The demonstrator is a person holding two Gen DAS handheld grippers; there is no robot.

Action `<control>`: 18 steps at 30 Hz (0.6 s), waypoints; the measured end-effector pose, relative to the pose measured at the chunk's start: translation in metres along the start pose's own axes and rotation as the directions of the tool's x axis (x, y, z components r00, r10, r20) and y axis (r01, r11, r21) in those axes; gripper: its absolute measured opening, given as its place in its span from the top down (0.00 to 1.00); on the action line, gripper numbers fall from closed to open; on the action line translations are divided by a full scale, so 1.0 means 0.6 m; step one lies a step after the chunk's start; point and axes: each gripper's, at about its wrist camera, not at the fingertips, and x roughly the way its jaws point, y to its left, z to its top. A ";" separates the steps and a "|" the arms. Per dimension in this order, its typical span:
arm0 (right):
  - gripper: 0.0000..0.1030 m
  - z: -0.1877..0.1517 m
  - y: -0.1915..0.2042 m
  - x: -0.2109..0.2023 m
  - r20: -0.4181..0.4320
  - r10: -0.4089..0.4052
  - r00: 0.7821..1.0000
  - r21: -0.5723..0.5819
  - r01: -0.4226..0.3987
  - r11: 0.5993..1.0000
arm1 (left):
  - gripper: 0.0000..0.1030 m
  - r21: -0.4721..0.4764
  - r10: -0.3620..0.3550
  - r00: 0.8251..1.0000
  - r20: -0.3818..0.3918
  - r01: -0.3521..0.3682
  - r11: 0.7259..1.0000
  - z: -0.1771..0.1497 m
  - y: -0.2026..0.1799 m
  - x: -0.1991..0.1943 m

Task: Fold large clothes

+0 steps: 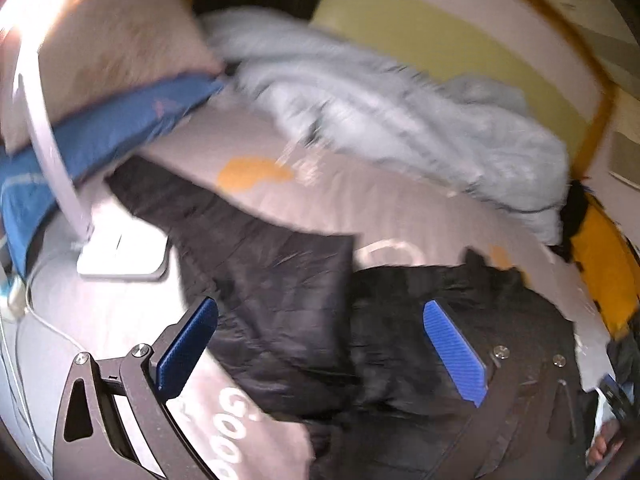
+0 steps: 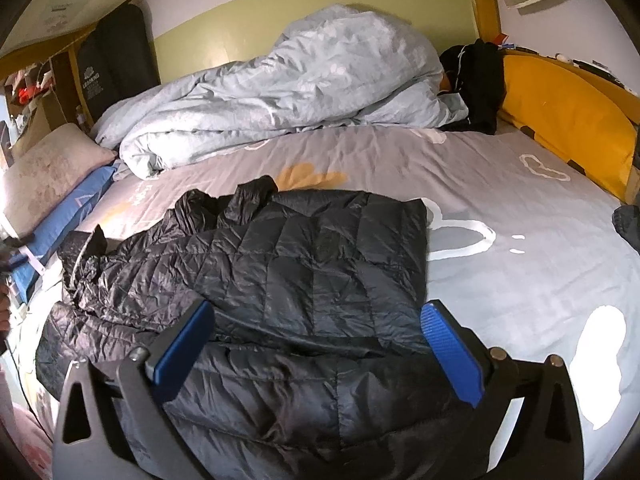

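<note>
right gripper (image 2: pixel 318 344): jaws spread wide, blue ribbed pads (image 2: pixel 452 350) apart, nothing pinched. it hangs over the near edge of the black quilted puffer jacket (image 2: pixel 304 264), which lies partly folded on the grey printed bedsheet (image 2: pixel 520 280), sleeves bunched toward the left of the right wrist view.

left gripper (image 1: pixel 320 344): jaws likewise spread wide, nothing between the pads. the left wrist view is blurred; the same jacket (image 1: pixel 280 280) lies below the fingers, and whether the pads touch the fabric cannot be told. a white flat-based lamp with a curved arm (image 1: pixel 120 260) stands to the left of the jacket.

beyond the jacket, bare sheet with an orange patch (image 2: pixel 312 178). farther back, a crumpled pale blue duvet (image 2: pixel 288 92) is heaped along the green-and-white wall (image 2: pixel 320 4). a beige pillow (image 2: pixel 52 172) sits on a blue cushion (image 2: pixel 76 208) at the left edge. a yellow padded headboard (image 2: pixel 568 120) bounds the right side, with a black garment (image 2: pixel 480 84) just beside the duvet.
</note>
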 end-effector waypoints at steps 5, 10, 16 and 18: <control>0.00 -0.003 -0.002 0.009 -0.018 0.009 1.000 0.006 -0.009 1.000 | 0.10 -0.089 0.064 0.992 -0.110 -0.074 0.993 -0.007 0.070 0.081; 0.00 -0.011 0.008 0.029 -0.058 0.017 0.998 -0.009 -0.018 1.000 | 0.24 -0.028 0.166 0.972 -0.165 -0.173 0.985 -0.023 0.088 0.140; 0.00 -0.017 0.014 0.034 -0.074 0.022 0.997 -0.023 -0.024 0.999 | 0.72 -0.061 0.145 0.965 -0.220 -0.162 0.985 -0.032 0.108 0.179; 0.00 -0.017 0.015 0.032 -0.070 0.020 0.997 -0.026 -0.022 0.999 | 0.93 -0.042 0.140 0.969 -0.205 -0.152 0.988 -0.029 0.101 0.173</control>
